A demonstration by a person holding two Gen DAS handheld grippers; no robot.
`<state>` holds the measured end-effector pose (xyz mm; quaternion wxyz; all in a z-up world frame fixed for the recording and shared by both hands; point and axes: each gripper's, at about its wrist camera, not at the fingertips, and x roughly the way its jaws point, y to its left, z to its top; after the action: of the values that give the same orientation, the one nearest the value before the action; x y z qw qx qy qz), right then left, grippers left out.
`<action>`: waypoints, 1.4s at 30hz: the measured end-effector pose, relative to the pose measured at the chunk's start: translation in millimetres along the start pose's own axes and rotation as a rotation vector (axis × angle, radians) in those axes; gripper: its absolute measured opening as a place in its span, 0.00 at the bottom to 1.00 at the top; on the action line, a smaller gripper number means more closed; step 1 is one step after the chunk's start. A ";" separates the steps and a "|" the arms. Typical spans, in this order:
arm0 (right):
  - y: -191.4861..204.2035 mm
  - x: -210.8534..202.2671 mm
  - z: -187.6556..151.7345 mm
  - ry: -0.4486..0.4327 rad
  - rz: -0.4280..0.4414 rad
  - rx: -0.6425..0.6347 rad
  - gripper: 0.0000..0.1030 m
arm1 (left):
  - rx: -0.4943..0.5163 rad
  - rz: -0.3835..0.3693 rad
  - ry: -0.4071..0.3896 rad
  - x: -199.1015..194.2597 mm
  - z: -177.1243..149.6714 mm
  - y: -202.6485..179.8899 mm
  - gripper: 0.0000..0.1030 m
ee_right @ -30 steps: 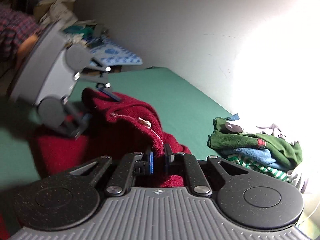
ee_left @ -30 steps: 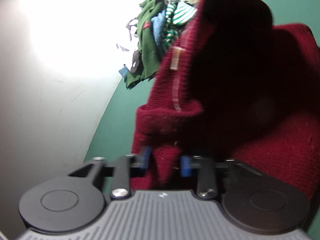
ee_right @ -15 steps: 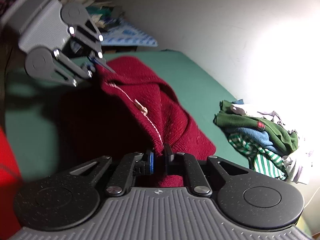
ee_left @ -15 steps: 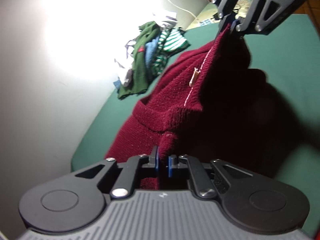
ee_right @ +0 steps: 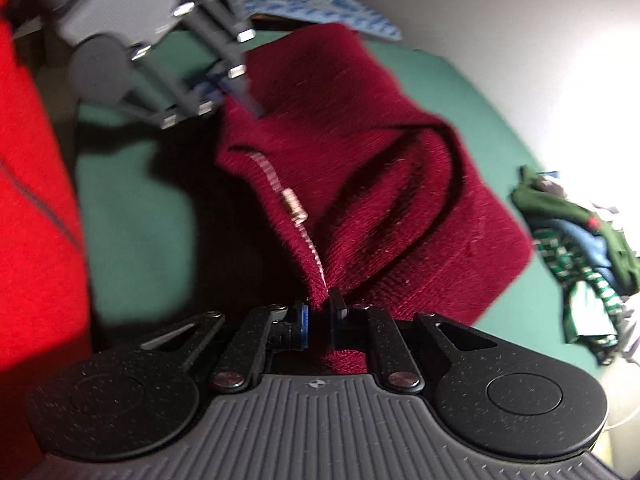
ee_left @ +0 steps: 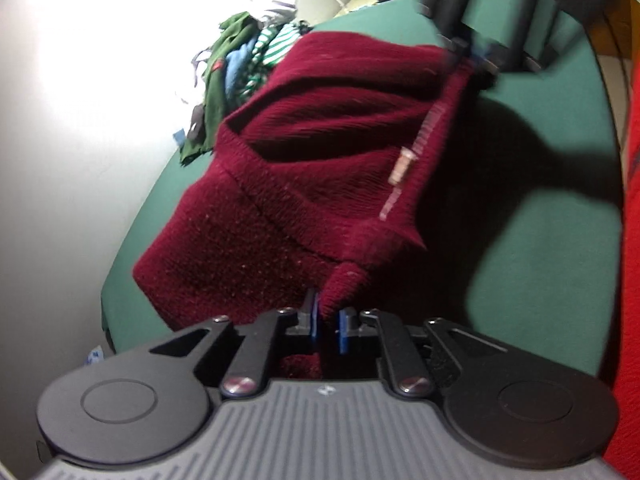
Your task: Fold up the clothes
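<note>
1. Far left, left wrist view: pale wall (ee_left: 60, 200) with a hard white glare high up. It borders the green table surface (ee_left: 540, 260).
2. Against that wall, a heap of other clothes (ee_left: 240, 64): dark green, blue, and green-and-white stripes, lying on the green. It sits beyond the maroon piece; whether the two touch I cannot tell.
3. Centre: maroon knit sweater (ee_left: 320, 184), bunched and partly lifted off the surface, ribbed band across its middle, a pale zip line with a small tab running down its right-hand edge. It throws a heavy shadow on the green to its right.
4. Left gripper (ee_left: 329, 322), bottom centre: a pinched point of maroon knit sits between the blue pads. The jaws are easing apart; the left pad lies against the cloth, a thin gap shows at the right one.
5. Top right of the same view: right gripper (ee_left: 472, 54), blurred, at the sweater's far corner.
6. Right wrist view, left edge: a bright red garment (ee_right: 36, 220), close to the lens.
7. Upper left there, the left gripper appears grey and blurred at the sweater's far corner.
8. Bottom centre: the right gripper's jaws are almost closed, clamped on the zip edge of the sweater.
9. Far right: the clothes heap again, by the glare.
</note>
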<state>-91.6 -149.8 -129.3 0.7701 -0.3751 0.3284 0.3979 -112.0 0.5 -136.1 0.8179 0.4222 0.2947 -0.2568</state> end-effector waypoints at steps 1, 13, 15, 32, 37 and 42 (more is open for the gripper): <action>3.9 2.7 -0.2 -0.001 0.003 0.001 0.09 | -0.011 -0.004 -0.002 -0.3 0.0 4.3 0.19; -9.5 -6.2 6.7 -0.036 0.013 0.108 0.30 | -0.043 -0.035 -0.008 -7.4 3.4 7.3 0.32; -24.1 -27.0 16.0 -0.107 0.022 0.150 0.29 | -0.063 -0.029 -0.006 -6.9 2.5 8.6 0.32; -88.1 40.4 33.5 -0.167 -0.182 0.564 0.21 | -0.260 -0.044 -0.117 -57.5 20.2 63.1 0.39; -65.2 44.7 30.6 -0.146 -0.211 0.551 0.25 | -0.448 0.002 -0.211 -44.3 44.1 120.0 0.58; -59.5 42.5 24.7 -0.156 -0.237 0.566 0.27 | -0.572 -0.061 -0.183 9.4 46.6 140.9 0.46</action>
<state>-15.4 -137.5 -132.2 0.9078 -0.1499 0.3202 0.2255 1.1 31.7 -44.8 0.9187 0.1408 0.2927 -0.2247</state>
